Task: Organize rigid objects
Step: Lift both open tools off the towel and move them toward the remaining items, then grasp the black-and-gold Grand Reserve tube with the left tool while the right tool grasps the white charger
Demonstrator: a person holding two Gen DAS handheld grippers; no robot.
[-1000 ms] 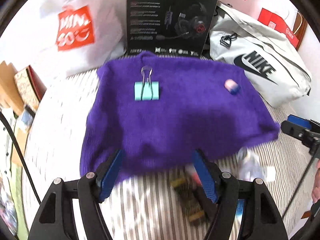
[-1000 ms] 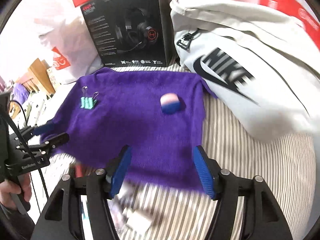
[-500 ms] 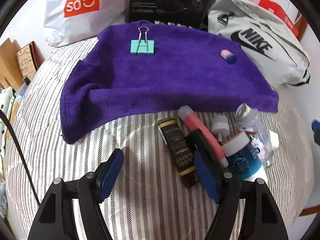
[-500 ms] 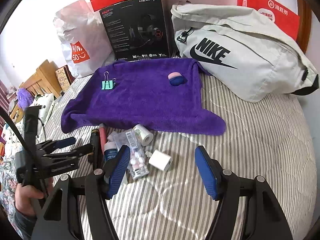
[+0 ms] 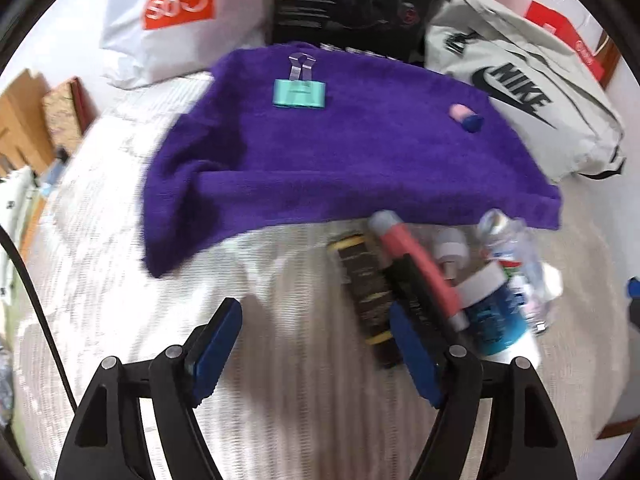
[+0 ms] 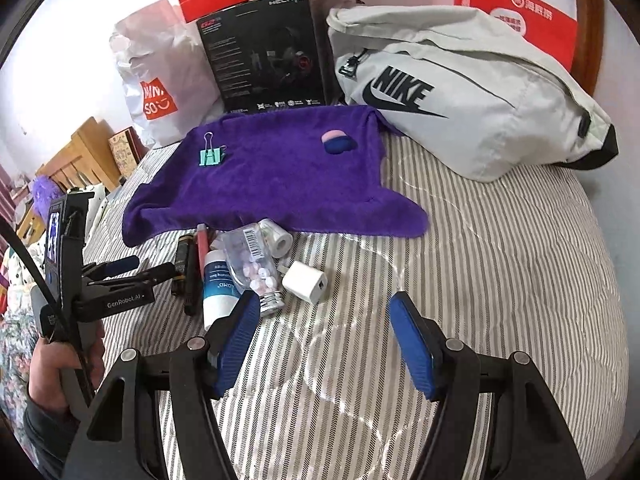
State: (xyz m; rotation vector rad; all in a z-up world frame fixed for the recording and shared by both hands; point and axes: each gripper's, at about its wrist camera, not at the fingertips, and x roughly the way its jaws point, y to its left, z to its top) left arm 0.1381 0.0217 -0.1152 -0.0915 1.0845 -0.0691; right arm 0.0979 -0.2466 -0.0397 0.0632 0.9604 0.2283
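A purple towel (image 6: 272, 180) lies on the striped bed, with a teal binder clip (image 6: 210, 156) and a pink-and-blue eraser (image 6: 337, 142) on it. A pile of small items lies in front of it: a dark tube (image 6: 182, 260), a red pen (image 6: 203, 238), a white-and-blue bottle (image 6: 216, 284), a clear pill bottle (image 6: 252, 264), a tape roll (image 6: 278, 238) and a white charger (image 6: 306, 282). My right gripper (image 6: 324, 344) is open and empty, just right of the pile. My left gripper (image 5: 316, 344) is open and empty, its right finger beside the dark tube (image 5: 366, 296). The clip (image 5: 300, 92) shows ahead.
A grey Nike bag (image 6: 460, 100), a black headset box (image 6: 268, 52), a white Miniso bag (image 6: 160, 80) and red paper bags (image 6: 520, 4) stand behind the towel. Wooden furniture (image 6: 80, 152) is at the left beyond the bed edge.
Both grippers have pulled back from the towel toward the near side of the bed, bringing the pile of small items into view. Both stayed open.
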